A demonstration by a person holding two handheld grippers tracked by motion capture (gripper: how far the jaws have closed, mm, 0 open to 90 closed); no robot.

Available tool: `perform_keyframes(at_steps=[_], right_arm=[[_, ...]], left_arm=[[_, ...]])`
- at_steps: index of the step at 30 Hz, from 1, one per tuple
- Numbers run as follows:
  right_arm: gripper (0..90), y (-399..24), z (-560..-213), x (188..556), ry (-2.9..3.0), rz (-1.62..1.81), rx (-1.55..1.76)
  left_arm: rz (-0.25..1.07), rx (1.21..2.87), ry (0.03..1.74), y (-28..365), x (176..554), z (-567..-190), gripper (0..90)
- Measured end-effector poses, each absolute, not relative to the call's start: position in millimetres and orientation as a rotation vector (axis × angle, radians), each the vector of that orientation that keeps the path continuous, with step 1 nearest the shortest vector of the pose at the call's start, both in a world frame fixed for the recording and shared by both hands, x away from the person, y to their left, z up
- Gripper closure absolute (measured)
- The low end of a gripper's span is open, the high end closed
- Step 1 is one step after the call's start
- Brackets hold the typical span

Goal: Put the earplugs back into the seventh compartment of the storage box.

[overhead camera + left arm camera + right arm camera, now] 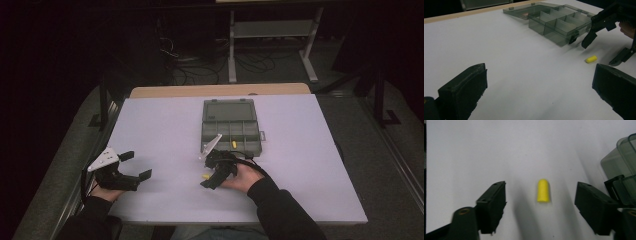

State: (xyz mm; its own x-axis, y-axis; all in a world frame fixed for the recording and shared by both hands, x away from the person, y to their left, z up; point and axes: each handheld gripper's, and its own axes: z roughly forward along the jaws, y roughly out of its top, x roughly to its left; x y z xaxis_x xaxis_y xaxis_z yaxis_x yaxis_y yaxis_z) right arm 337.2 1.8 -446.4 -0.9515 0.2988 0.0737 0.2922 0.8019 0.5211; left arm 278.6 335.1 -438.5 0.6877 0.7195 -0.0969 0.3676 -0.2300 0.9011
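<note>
One yellow earplug, bullet-shaped, lies at frame centre between the right gripper fingers, spread apart. Left gripper fingers: spread, empty.

Dim room. White surface on grey floor; metal shelf frame and cables behind.

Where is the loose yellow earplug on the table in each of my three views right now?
High view: yellow earplug lies below centre, beside the right gripper.
Left gripper view: right of centre on the table, below the other gripper's jaws.
Right gripper view: centre, between the open jaws, untouched.
Shared landmark: the grey compartment box, whose corner appears at the right gripper view's right edge.
</note>
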Motion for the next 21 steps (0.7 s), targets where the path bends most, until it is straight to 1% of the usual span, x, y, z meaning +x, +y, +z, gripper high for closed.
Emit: perform_keyframes(at_steps=[7,12,16,21], right_arm=[[53.4,4.2,-447.4,336.2,2.953,0.858,0.484],[68.5,5.7,-448.5,336.7,2.949,0.848,0.493],[76.8,5.7,-449.4,336.9,2.944,0.828,0.505],[78.1,2.5,-445.2,338.4,2.932,0.860,0.522]], left_arm=[[0.415,1.843,0.852,334.9,278.2,-438.3,0.0],[0.415,1.842,0.854,335.1,278.3,-438.3,0.0],[0.416,1.843,0.853,335.0,278.3,-438.4,0.0],[0.416,1.842,0.854,335.1,278.4,-438.5,0.0]])
